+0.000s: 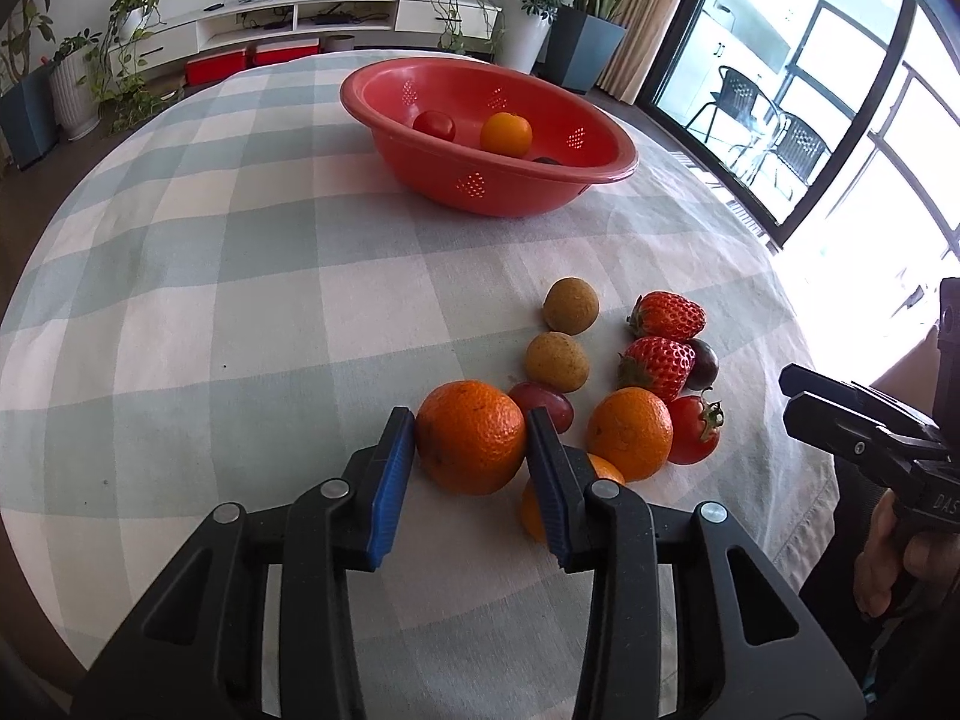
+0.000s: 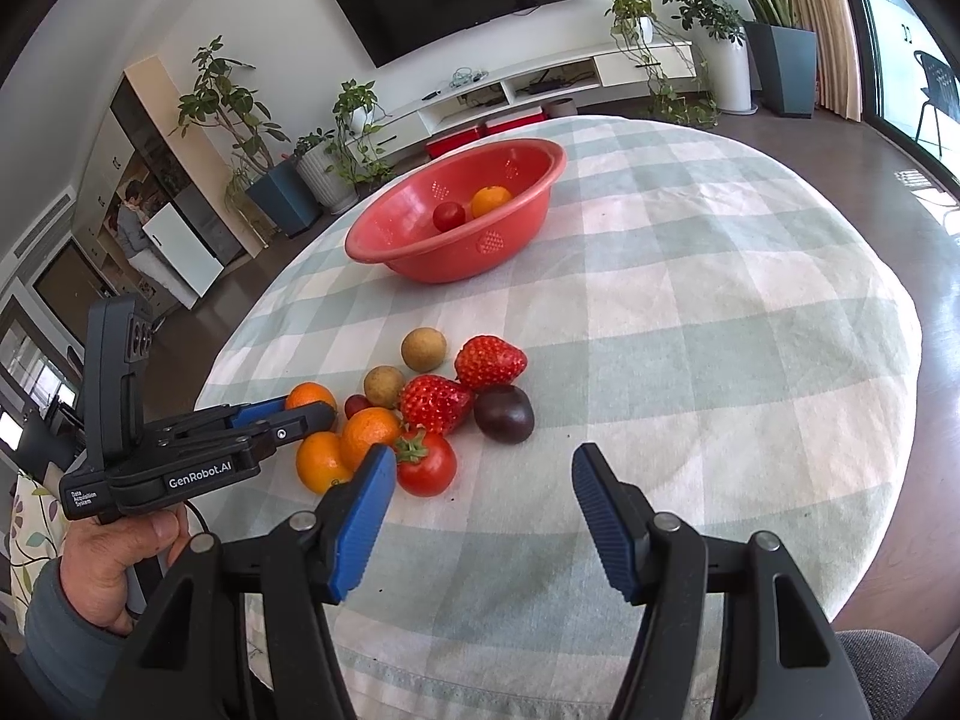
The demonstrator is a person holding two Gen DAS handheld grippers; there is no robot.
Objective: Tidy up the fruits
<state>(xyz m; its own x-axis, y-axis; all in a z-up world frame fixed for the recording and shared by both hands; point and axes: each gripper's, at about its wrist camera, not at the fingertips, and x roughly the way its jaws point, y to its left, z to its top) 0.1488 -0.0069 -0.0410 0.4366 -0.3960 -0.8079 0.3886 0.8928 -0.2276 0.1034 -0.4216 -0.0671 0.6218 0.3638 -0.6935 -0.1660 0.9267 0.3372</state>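
Ribbed blue pads of the left gripper (image 1: 470, 438) press on either side of a dimpled, round orange (image 1: 470, 437) resting on the checked cloth of the table (image 1: 240, 300). No earlier picture bears on it; the pads touch the peel on both flanks. Just beside it lie a second orange (image 1: 629, 433), a glossy tomato (image 1: 696, 429) with a green calyx, two seeded strawberries (image 1: 657, 366), two matt tan longans (image 1: 557, 360) and a dark plum (image 1: 703, 363). Farther off stands a red plastic colander (image 1: 420, 102), oval, with perforated patches, holding a small tomato and a smooth orange fruit.

From the right wrist, the right gripper (image 2: 485, 480) hangs spread wide over bare cloth, nothing between its pads. Across the pile, the other tool's black body reads "GenRobot.AI" and "Data Acquisition System", a hand (image 2: 114, 564) in a grey sleeve gripping it. Its tips sit at the far orange. The colander stands well beyond the pile.
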